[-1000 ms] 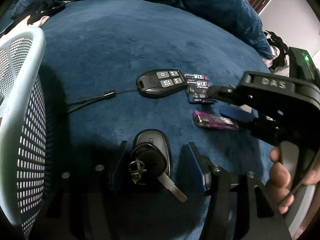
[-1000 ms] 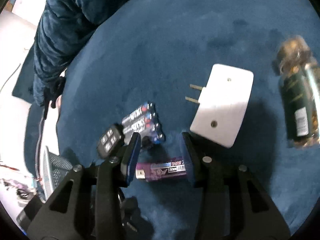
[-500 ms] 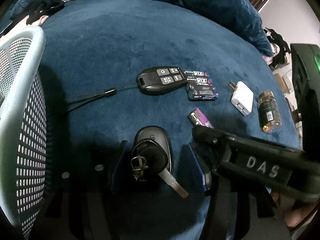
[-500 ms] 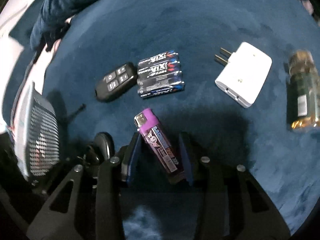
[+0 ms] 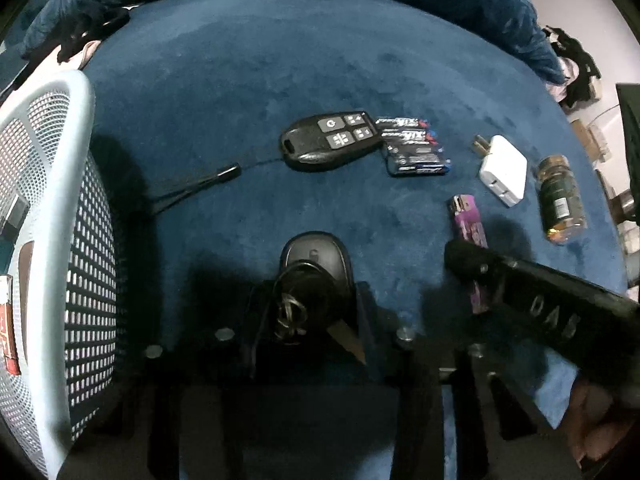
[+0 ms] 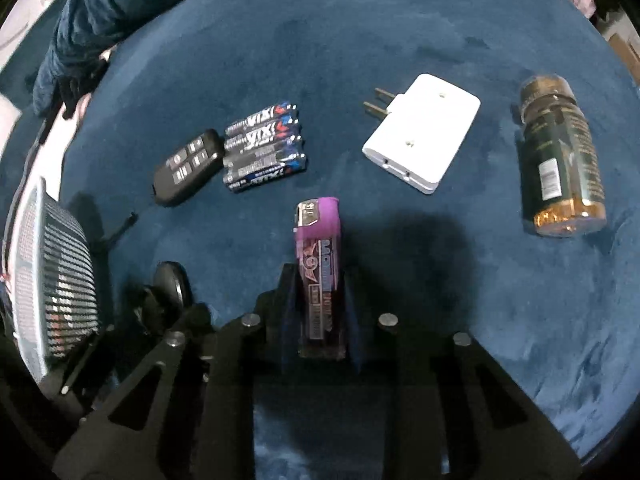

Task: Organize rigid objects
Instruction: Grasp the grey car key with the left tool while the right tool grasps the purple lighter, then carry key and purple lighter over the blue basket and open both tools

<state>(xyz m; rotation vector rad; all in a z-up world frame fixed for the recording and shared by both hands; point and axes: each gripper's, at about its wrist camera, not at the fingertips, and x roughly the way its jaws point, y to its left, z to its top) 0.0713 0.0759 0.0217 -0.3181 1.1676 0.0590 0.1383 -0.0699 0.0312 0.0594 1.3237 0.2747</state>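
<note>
My right gripper (image 6: 320,280) is shut on a purple lighter (image 6: 319,256), its fingers tight against both sides; the lighter also shows in the left wrist view (image 5: 467,222) under the right gripper's black body. My left gripper (image 5: 306,300) is shut on a black car key (image 5: 304,300) with a metal ring, held over a dark oval fob (image 5: 314,254) on the blue cloth. A black remote (image 5: 330,140) with a cord, a pack of batteries (image 5: 414,148), a white plug adapter (image 5: 502,168) and an amber pill bottle (image 5: 560,200) lie beyond.
A white mesh basket (image 5: 60,240) stands at the left, with some items inside. The blue velvet surface (image 5: 260,60) stretches far ahead. A dark blue jacket lies at its far edge.
My right gripper has swung round the lighter and closed on it lengthwise. My left gripper has closed on the car key.
</note>
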